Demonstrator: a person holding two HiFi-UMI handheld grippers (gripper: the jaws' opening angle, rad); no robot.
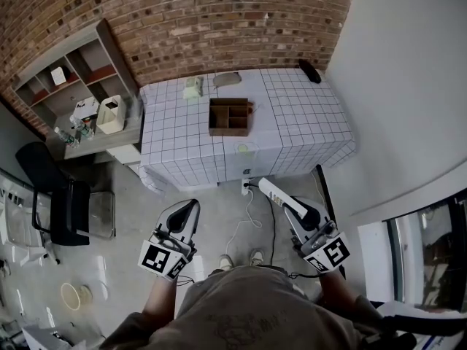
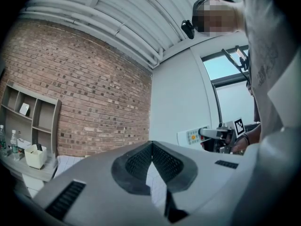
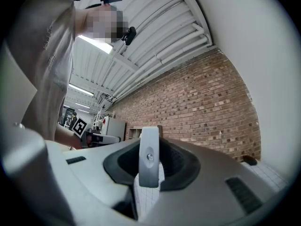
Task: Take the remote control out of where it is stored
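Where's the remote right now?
Head view, lower right: the remote is clamped in the right gripper, above the floor in front of the table.

Head camera steeply down; other two level, sharing brick wall (image 2: 94, 102).

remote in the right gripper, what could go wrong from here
1. The right gripper pinches the remote near one end, with most of its length sticking out past the jaws; it may pivot or slip.
2. It is held over the floor, short of the table; a drop would likely land hard near the cable.
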